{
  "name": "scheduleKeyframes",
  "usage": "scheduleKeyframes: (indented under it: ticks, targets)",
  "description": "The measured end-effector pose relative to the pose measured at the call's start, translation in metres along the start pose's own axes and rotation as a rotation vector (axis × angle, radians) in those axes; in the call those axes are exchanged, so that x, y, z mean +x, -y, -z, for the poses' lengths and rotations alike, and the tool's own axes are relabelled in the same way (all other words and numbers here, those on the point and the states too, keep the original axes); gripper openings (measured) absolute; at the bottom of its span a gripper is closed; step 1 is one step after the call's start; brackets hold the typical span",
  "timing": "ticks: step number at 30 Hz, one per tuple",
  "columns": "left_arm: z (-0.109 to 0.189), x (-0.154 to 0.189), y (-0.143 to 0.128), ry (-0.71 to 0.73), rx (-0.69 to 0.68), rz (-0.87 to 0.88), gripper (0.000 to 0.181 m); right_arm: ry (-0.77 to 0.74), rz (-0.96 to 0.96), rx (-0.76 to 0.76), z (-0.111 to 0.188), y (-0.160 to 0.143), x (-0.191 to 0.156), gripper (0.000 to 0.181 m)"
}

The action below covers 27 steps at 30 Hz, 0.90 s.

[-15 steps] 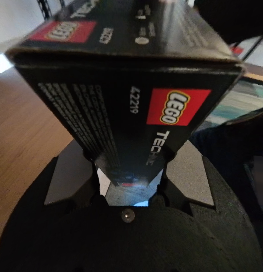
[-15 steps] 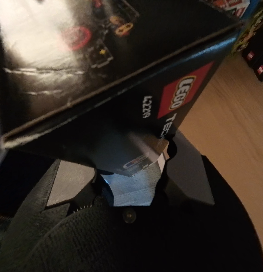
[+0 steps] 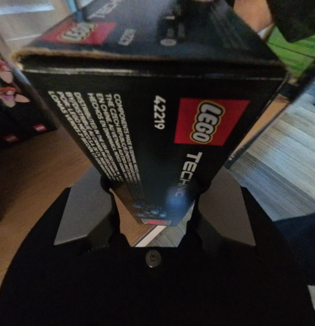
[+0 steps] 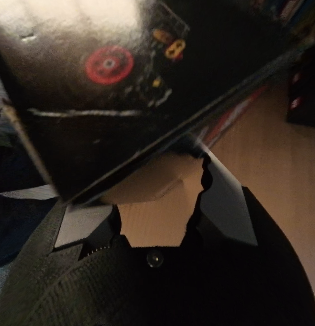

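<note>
Your left gripper (image 3: 155, 192) is pinching the narrow side panel of the black box (image 3: 153, 114). Both fingers (image 3: 77, 215) press against its long faces, one from 9 o'clock and one from 3 o'clock. The box runs away from the camera toward 12 o'clock and is held off the wood surface (image 3: 35, 185). The panel carries a red square logo and white print. Its far corner at 10 o'clock is frayed. Dark boxes (image 3: 21, 120) with small red squares stand on the surface at 9 o'clock, and the nearest shows a flower picture. A green box (image 3: 294, 51) sits at 2 o'clock, and a grey striped area (image 3: 280, 167) lies at 3 o'clock.

The jaws of your right gripper (image 4: 137, 180) stand apart, with wood surface (image 4: 267, 158) showing between them. The box (image 4: 100, 88) is tilted here and fills the view from 9 to 1 o'clock. Its lower edge runs on a diagonal across the fingertips. That edge meets the tip of the finger (image 4: 223, 202) at 3 o'clock, and the box's corner covers the other tip. You cannot tell from this blurred view whether the jaws pinch the box or only rest against it. More dark boxes (image 4: 301, 98) stand at 2 o'clock.
</note>
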<state>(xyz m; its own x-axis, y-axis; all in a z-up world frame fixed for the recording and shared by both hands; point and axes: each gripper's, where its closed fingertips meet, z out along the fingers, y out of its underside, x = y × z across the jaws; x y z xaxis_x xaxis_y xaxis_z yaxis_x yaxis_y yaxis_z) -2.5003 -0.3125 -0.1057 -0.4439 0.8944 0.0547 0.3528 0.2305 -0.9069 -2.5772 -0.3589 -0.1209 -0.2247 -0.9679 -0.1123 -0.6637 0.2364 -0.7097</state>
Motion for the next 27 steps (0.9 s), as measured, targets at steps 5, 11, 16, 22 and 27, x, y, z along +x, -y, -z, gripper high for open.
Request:
scheduleKeyframes:
  ticks: [5,11,16,22,27]
  targets:
    - [-0.013,-0.004,0.003,0.212,-0.024,0.047,0.102,-0.172,-0.276,-0.079,0.023,-0.038,0.045,0.121]
    - [-0.020,0.014,0.007,0.292,-0.022,0.160,0.104,-0.222,-0.849,0.355,0.059,-0.034,-0.029,0.110]
    - [0.026,0.032,0.000,0.165,0.056,0.324,0.100,-0.409,-0.745,0.394,0.029,0.012,-0.109,0.127]
    - [0.188,0.059,-0.064,0.206,-0.039,0.333,0.093,-0.770,-0.832,0.514,0.005,0.078,-0.124,0.127]
    - [0.355,0.081,-0.131,0.347,-0.069,0.447,0.088,-1.007,-0.799,0.265,-0.046,0.037,-0.097,0.132]
